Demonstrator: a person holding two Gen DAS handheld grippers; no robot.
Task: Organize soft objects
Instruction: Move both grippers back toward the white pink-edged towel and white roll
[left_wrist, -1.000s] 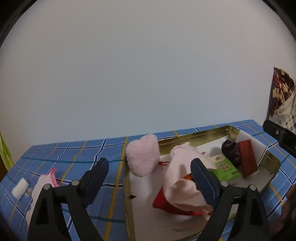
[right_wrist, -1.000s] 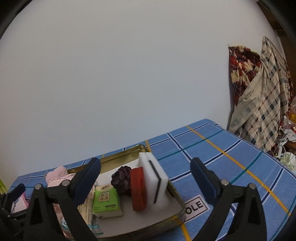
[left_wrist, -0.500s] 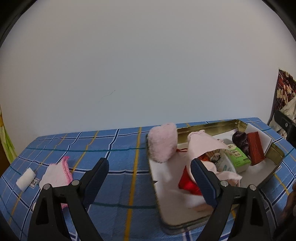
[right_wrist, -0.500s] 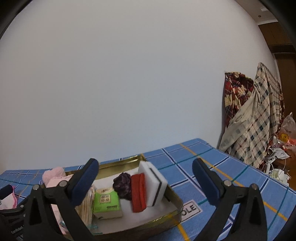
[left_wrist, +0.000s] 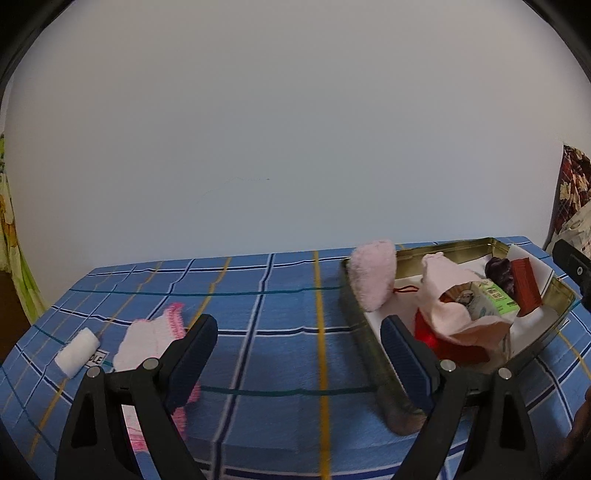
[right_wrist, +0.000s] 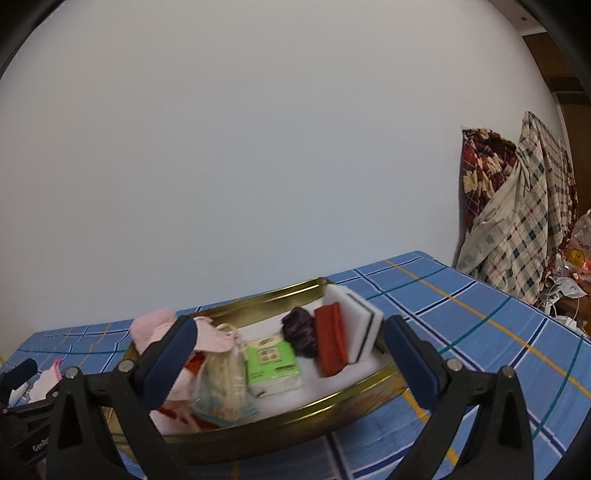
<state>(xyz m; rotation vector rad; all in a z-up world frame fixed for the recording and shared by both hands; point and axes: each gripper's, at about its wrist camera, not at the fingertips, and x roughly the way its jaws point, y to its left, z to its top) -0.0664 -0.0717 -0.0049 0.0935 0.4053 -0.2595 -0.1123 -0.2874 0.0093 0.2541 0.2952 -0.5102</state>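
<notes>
A gold metal tray (left_wrist: 360, 314) (right_wrist: 280, 291) on the blue plaid table holds a fluffy pink pad (left_wrist: 373, 277), a pale pink cloth (left_wrist: 448, 295), a red item (left_wrist: 443, 345), a green tissue pack (right_wrist: 271, 362), a dark purple scrunchie (right_wrist: 301, 330), a red sponge (right_wrist: 330, 343) and a white sponge (right_wrist: 356, 321). A pink-edged white sock (left_wrist: 151, 336) and a white roll (left_wrist: 77, 352) lie on the table at the left. My left gripper (left_wrist: 299, 354) is open and empty between sock and tray. My right gripper (right_wrist: 288, 354) is open and empty above the tray.
The table's front edge (left_wrist: 295, 454) is close below the left gripper. Plaid and floral cloths (right_wrist: 517, 206) hang at the right beyond the table, with a bag and clutter (right_wrist: 576, 266) beside them. A plain white wall stands behind the table.
My left gripper has swung left, so the tray has slid to the right of its view and the sock and roll are nearer. My right gripper has shifted slightly over the tray. Both stay open.
</notes>
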